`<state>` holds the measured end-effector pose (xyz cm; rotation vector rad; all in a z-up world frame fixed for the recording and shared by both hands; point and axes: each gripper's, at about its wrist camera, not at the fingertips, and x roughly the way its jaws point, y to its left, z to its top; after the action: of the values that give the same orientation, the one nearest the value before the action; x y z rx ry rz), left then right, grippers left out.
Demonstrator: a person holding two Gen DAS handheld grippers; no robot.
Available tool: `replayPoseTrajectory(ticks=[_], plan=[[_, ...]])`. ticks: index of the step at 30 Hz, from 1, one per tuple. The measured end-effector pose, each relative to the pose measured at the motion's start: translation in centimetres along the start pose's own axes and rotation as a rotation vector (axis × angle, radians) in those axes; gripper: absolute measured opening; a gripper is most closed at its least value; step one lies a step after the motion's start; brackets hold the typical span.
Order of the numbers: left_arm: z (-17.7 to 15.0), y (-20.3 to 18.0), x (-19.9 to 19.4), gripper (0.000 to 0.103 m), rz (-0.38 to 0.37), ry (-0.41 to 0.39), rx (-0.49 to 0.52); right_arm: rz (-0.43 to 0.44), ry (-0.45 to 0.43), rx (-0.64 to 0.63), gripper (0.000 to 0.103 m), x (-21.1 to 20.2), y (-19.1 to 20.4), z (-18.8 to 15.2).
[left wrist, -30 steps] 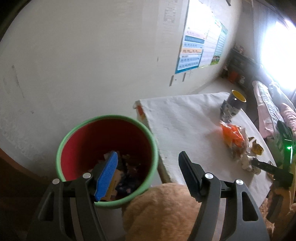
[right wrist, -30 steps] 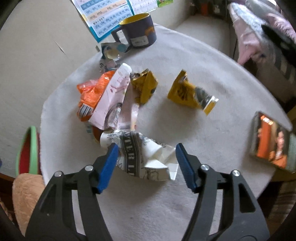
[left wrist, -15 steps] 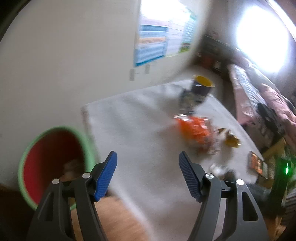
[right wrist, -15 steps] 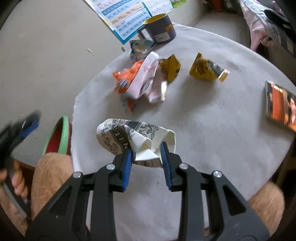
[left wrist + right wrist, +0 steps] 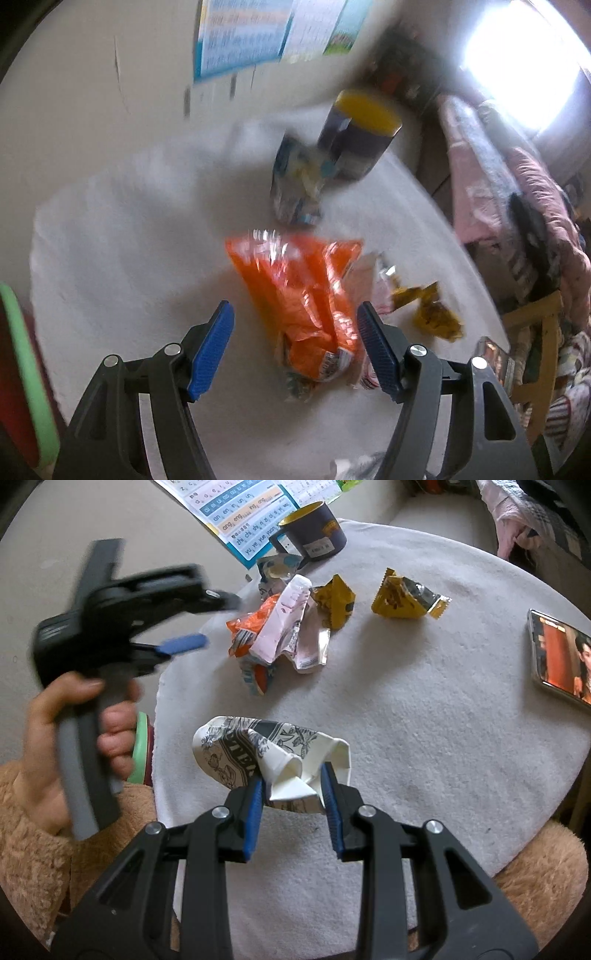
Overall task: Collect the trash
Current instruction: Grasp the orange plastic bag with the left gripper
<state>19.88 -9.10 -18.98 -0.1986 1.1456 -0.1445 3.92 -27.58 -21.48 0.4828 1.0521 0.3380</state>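
My right gripper [image 5: 291, 794] is shut on a crumpled black-and-white paper cup [image 5: 236, 753], held a little above the round white table [image 5: 424, 720]. My left gripper [image 5: 295, 332] is open, its jaws either side of an orange wrapper [image 5: 299, 288]; it also shows in the right wrist view [image 5: 207, 620], left of the wrapper pile. The pile holds the orange wrapper [image 5: 251, 624], a pink pouch [image 5: 284, 624] and a yellow wrapper [image 5: 336, 600]. Another yellow wrapper [image 5: 406, 600] lies apart. The red bin with a green rim [image 5: 22, 369] stands at the table's left edge.
A dark mug with a yellow inside [image 5: 314, 531] stands at the back with a blue-white wrapper [image 5: 275, 566] beside it. A phone with a lit screen [image 5: 561, 653] lies at the right edge. A poster [image 5: 243, 513] hangs on the wall. A bed [image 5: 517, 206] lies to the right.
My left gripper has swung from over the bin to the orange wrapper on the table. My right gripper has shut on the paper cup and lifted it.
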Motion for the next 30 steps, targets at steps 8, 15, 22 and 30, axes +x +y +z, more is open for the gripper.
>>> replayPoseTrajectory(ticks=[8,15,22,30], plan=[[-1.0,-0.6,2.1,0.062,-0.011,0.058,0.034,0.025,0.018,0.019,0.030,0.5,-0.4,0.1],[-1.4,0.1,0.3,0.031,-0.016,0.075,0.067,0.033,0.012,0.028,0.030,0.4,-0.6,0.4],[-4.1,4.6,-3.0,0.033,0.074,0.070,0.095,0.040,0.043,-0.003,0.034,1.2,0.1,0.5],[-5.7,6.9,-2.6,0.054,0.073,0.069,0.043,0.031,0.027,-0.084,0.059,1.3,1.8,0.8]])
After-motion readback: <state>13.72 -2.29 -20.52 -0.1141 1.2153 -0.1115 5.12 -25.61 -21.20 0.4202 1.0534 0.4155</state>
